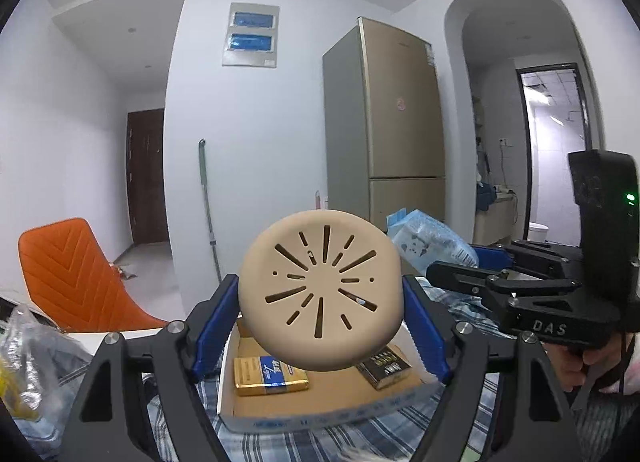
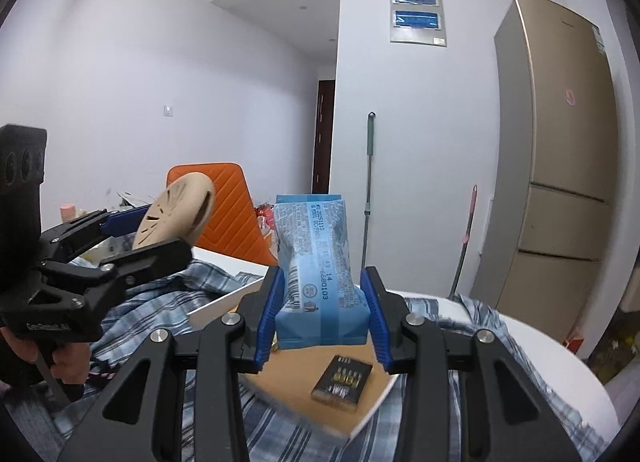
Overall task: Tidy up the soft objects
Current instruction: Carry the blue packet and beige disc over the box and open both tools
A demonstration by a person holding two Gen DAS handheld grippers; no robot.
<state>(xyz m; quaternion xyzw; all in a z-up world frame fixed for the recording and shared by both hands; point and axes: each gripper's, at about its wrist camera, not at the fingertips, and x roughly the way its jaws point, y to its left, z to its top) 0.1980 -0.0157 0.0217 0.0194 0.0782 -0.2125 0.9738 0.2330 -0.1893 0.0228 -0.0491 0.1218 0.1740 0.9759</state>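
— What did the left gripper [image 1: 320,326] have?

— A round beige pad [image 1: 320,294] with slits radiating from its middle. The jaws stood wide and were clamped on its two edges, the blue pads [image 1: 214,326] pressing in from either side, so the disc faced back toward the handle and stood up between them.

— And under it?

— Below the jaws lay a shallow cardboard box [image 1: 320,394] on a blue plaid cloth [image 1: 360,438]. Inside it, a gold and blue packet [image 1: 270,376] lay beneath the left jaw and a dark packet [image 1: 384,368] beneath the right one. The pad was held clear above them.

— The right gripper [image 2: 322,318]?

— Its jaws were drawn in narrower, gripping a light blue soft pack [image 2: 316,262] near its bottom. The pack rose upright out of the jaws, its printed side toward the handle, with a barcode on it. The dark packet [image 2: 342,382] sat just below and forward of the jaws, on the box floor [image 2: 288,390].

— Were the two close?

— Side by side, both raised over the box. From the right one, the beige pad [image 2: 176,212] showed off to the left of its jaws, with a hand [image 2: 68,362] around the other handle
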